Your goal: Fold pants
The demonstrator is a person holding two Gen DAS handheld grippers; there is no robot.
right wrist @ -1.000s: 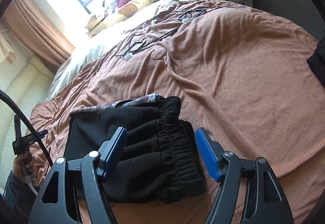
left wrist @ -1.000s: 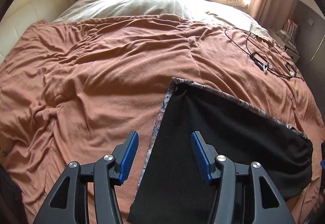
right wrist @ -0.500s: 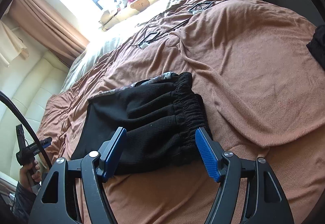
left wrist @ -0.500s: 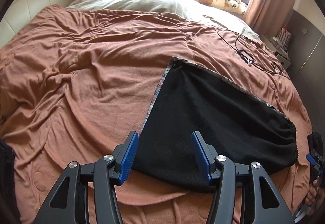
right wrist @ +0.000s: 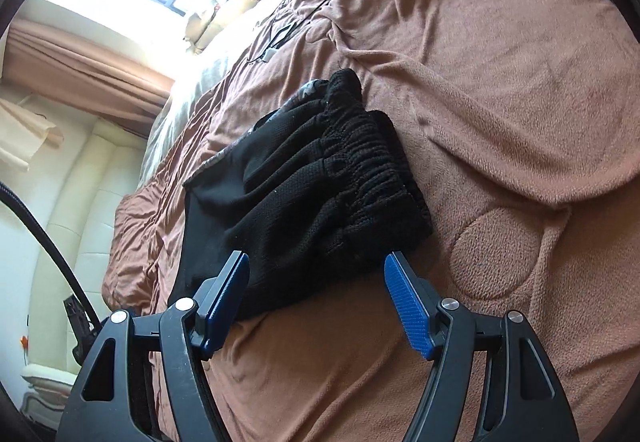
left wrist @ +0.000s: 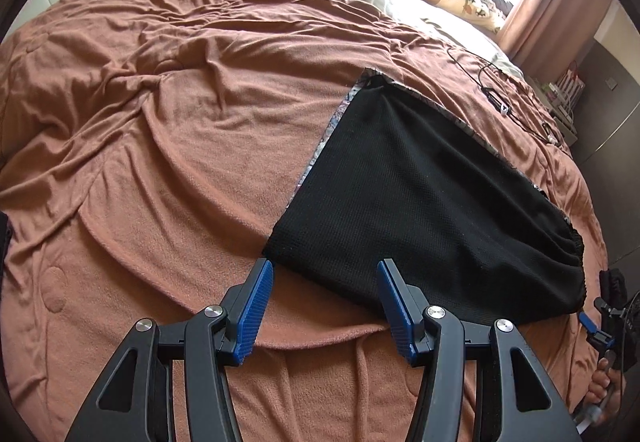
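The black pants [left wrist: 420, 193] lie on the bed [left wrist: 180, 145] already folded to a flat panel, toward 1 o'clock of the left gripper [left wrist: 325, 306], and with both it and the right gripper [right wrist: 316, 300] holding their jaws half open and empty at the near edge, at least one more fold looks left.

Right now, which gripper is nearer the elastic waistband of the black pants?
Right. The right gripper hovers open at the waistband end. The left gripper hovers open at the pants' opposite near corner.
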